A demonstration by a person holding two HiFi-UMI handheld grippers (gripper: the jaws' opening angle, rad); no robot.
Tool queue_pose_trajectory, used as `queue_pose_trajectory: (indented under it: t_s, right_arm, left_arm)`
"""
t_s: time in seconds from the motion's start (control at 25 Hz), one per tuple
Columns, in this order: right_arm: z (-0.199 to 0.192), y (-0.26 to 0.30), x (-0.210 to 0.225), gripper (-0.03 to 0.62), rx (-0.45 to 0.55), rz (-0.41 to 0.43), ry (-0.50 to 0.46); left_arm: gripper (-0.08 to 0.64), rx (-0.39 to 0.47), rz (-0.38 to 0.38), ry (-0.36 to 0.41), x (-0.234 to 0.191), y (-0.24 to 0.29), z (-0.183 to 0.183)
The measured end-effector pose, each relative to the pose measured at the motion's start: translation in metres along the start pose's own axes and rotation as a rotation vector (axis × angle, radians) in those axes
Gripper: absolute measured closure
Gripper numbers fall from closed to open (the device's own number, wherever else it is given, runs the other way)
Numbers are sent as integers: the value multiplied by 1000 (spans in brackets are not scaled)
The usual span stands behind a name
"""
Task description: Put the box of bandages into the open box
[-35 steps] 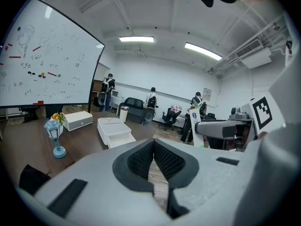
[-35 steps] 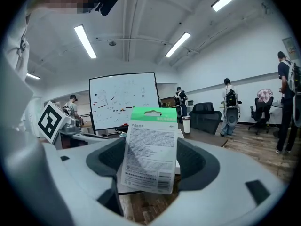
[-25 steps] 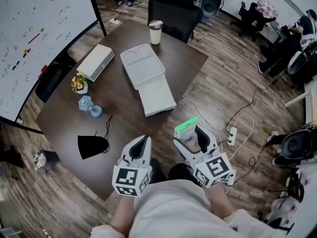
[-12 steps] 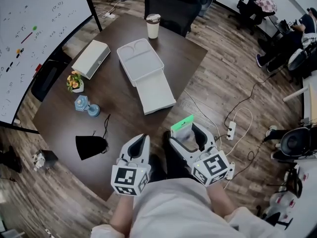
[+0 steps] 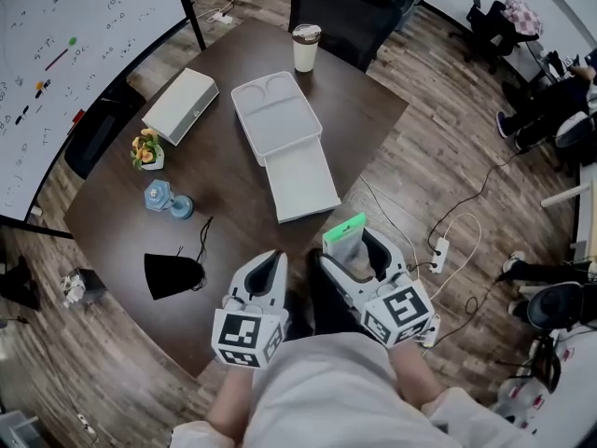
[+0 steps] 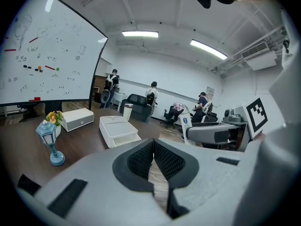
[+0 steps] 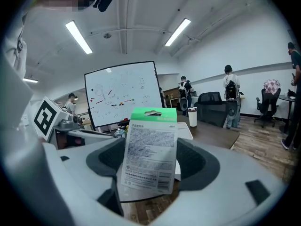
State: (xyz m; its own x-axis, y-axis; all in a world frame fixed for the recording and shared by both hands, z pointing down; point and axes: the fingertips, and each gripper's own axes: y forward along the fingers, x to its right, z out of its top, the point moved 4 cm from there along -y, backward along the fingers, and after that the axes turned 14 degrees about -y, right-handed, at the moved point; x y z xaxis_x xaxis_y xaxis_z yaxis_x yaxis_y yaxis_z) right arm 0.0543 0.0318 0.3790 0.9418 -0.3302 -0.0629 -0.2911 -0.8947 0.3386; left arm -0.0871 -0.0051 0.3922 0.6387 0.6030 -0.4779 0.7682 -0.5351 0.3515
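Note:
The bandage box, a white pack with a green top, stands upright between the jaws of my right gripper, which is shut on it. It hangs just off the table's near right edge, above the floor. In the right gripper view the bandage box shows its printed back and hides the gap between the jaws of my right gripper. The open white box lies mid-table, its moulded lid folded back beyond it. My left gripper is shut and holds nothing, near the table's front edge.
On the dark table are a closed white box, a paper cup, a small flower pot, a blue lamp figurine and a black pouch. A whiteboard stands left, and cables lie on the floor at right.
My right gripper has drawn slightly back toward me with the bandage box still in it. The head view has shifted a little. The left gripper has hardly moved.

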Motion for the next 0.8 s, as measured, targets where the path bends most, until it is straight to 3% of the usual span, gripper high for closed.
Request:
queue_pose_trajectory:
  t_s: [0.44, 0.8]
  right_arm:
    - [12, 43, 32, 238, 2, 78, -15]
    - [13, 79, 55, 238, -4, 198, -43]
  left_arm:
    - [554, 19, 69, 5, -15, 30, 27]
    - [554, 44, 160, -6, -21, 51, 41]
